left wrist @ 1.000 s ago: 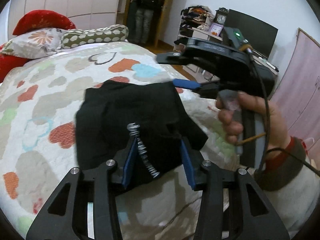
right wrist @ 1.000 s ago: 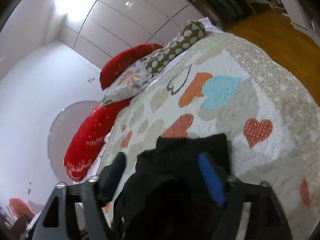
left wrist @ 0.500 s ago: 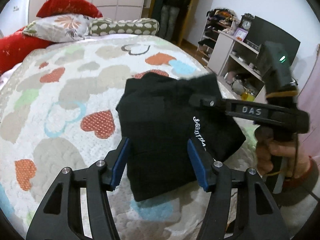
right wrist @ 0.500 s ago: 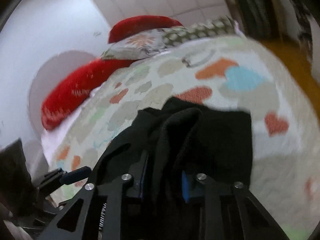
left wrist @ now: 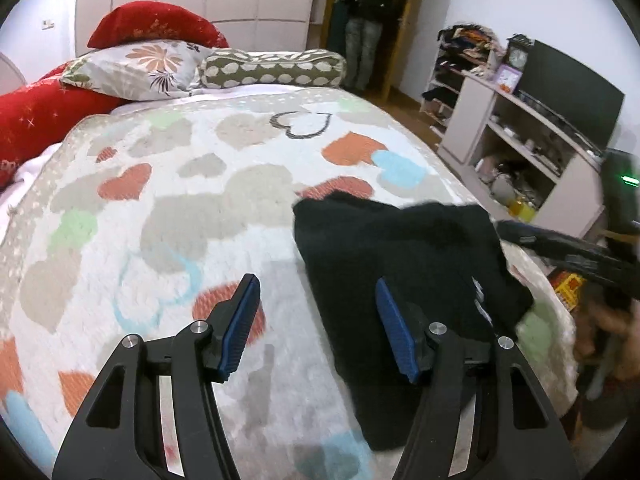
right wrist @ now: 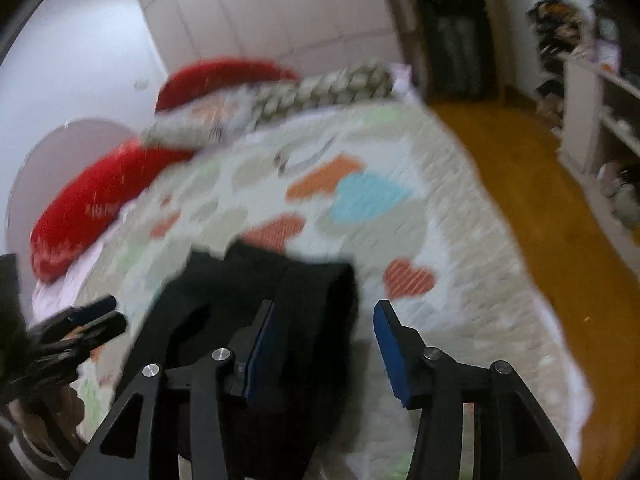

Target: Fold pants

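Observation:
The black pants (left wrist: pixel 400 256) lie folded in a compact bundle on the heart-patterned bedspread (left wrist: pixel 180 200), near the bed's right edge. My left gripper (left wrist: pixel 320 320) is open just above the bed; its right pad hangs over the bundle's left edge and bare bedspread fills most of the gap. In the blurred right wrist view, the pants (right wrist: pixel 256 292) sit under my right gripper (right wrist: pixel 326 346), whose jaws are opening. Its left pad is over the fabric, and the fold's right edge reaches into the gap without being pinched. Each gripper shows at the edge of the other's view.
Red and floral pillows (left wrist: pixel 132 60) and a spotted bolster (left wrist: pixel 272 68) line the head of the bed. A person (left wrist: pixel 368 20) stands in the doorway. Shelving (left wrist: pixel 520 140) with a dark screen stands to the right, across a strip of wooden floor (right wrist: pixel 540 220).
My left gripper has let go of the pants and slid left off them. The right gripper shut on the fabric half a second ago, then opened and shifted right. The bundle now lies flat.

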